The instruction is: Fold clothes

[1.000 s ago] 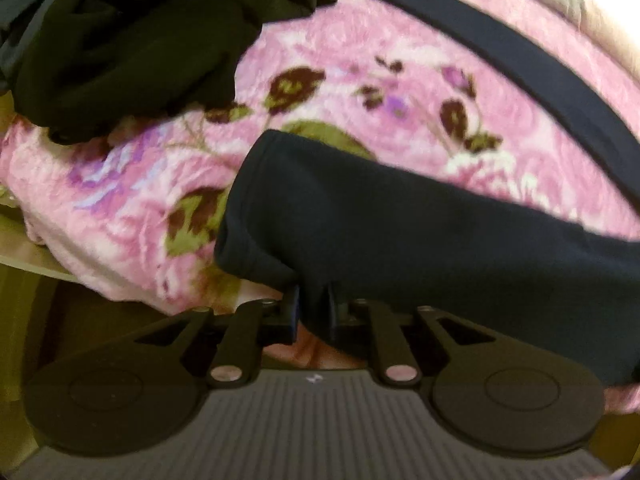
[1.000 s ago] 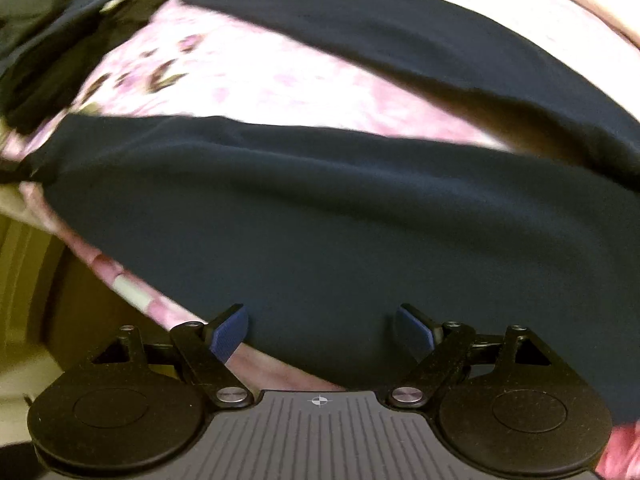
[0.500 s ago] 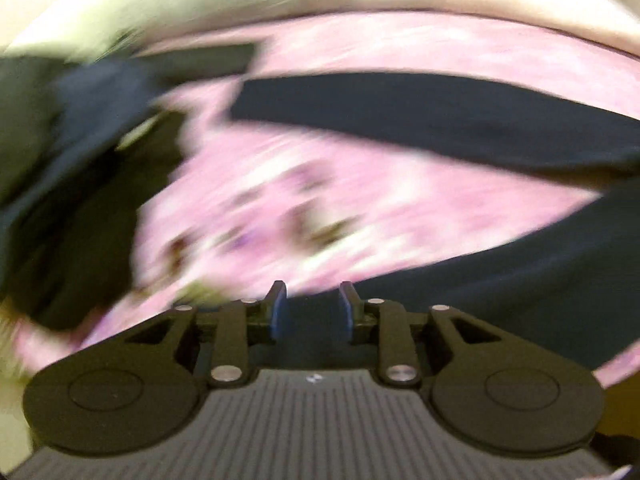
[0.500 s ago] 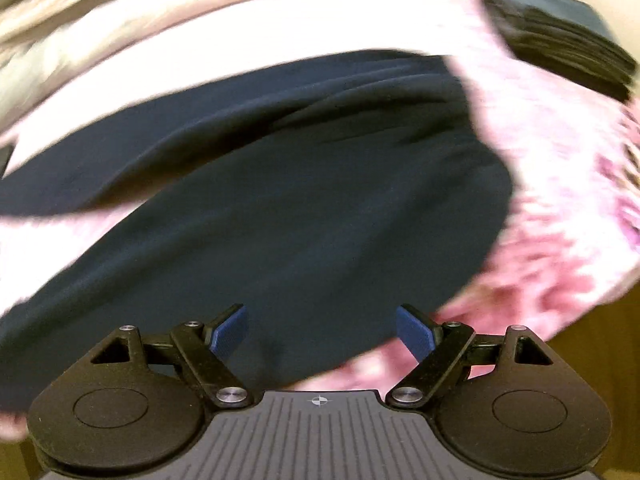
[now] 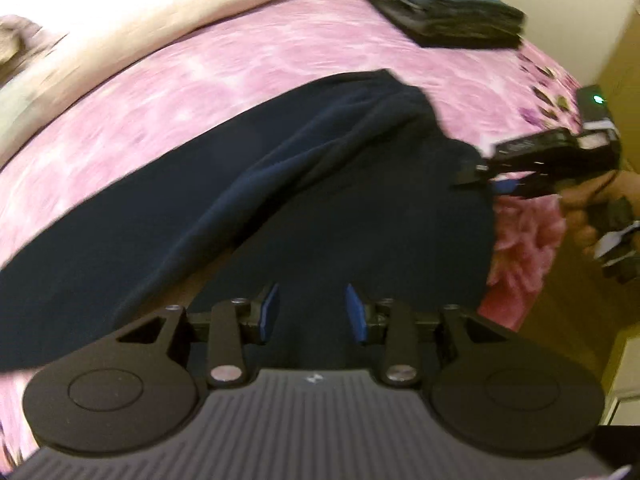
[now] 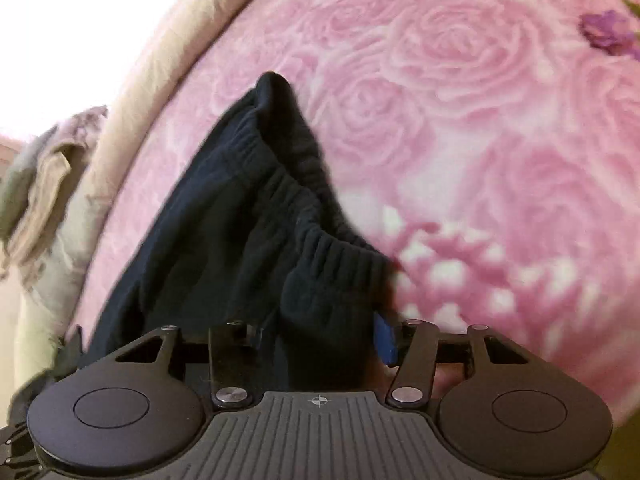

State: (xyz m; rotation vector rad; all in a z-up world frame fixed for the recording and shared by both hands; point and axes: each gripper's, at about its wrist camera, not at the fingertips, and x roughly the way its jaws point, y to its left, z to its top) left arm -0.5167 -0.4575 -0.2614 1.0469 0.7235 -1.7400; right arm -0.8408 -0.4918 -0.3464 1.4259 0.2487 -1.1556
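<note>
Navy trousers (image 5: pixel 320 184) lie stretched across a pink rose-patterned blanket (image 5: pixel 240 64). My left gripper (image 5: pixel 312 312) hovers open just over the trouser cloth, its blue pads apart with nothing pinched. The right gripper (image 5: pixel 492 184) sits at the trousers' right end, held by a person's hand (image 5: pixel 588 208). In the right wrist view the gathered elastic waistband of the trousers (image 6: pixel 260 220) bunches up between the fingers of my right gripper (image 6: pixel 320 336). The cloth hides the left finger; the right blue pad (image 6: pixel 385 338) presses against the fabric.
A stack of folded dark clothes (image 5: pixel 448 8) rests on the far right of the blanket (image 6: pixel 460 100). A beige sheet or pillow (image 5: pixel 140 12) borders the far side. Crumpled pale cloth (image 6: pixel 44 184) lies at the left. The bed's edge drops off at the right.
My left gripper let go of the trouser edge, opened, and swung right along the trousers. The right gripper swung to the waistband and its fingers closed in on it.
</note>
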